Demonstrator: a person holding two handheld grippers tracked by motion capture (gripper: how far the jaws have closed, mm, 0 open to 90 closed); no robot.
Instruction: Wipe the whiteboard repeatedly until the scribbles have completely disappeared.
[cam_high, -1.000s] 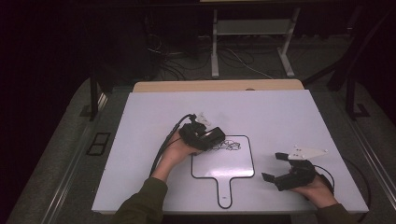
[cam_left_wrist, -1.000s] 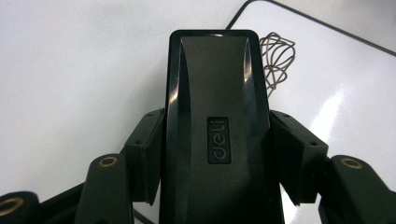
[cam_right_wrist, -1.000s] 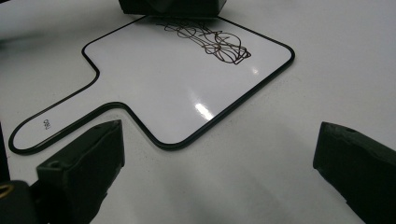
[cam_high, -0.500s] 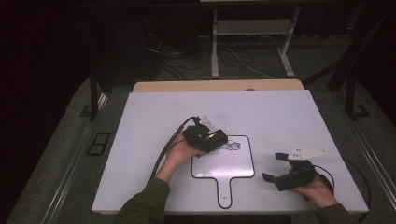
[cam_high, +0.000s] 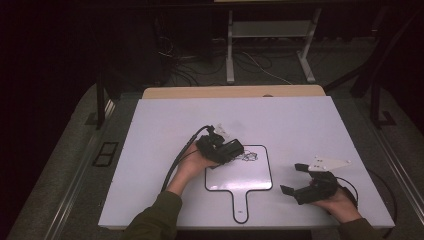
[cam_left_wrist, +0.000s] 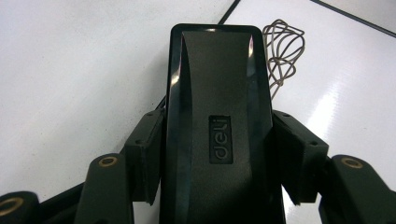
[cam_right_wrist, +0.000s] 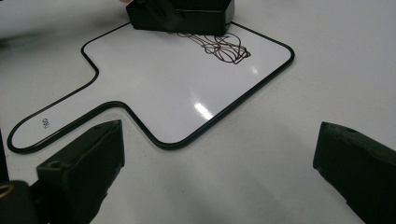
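the left gripper (cam_high: 235, 148) pinches a black eraser (cam_left_wrist: 219, 121) flat on the paddle whiteboard's (cam_high: 240, 175) scribble (cam_high: 248, 157) at its 12 o'clock edge, probably to wipe it, while the right gripper (cam_high: 295, 180), jaws spread, waits at 3 o'clock.

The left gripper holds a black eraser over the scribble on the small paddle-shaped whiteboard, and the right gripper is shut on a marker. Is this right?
Not quite. The right gripper holds nothing: the right gripper view shows its jaws wide apart, with only table between them. The rest stands: the left gripper is shut on the black eraser over the scribble on the whiteboard.
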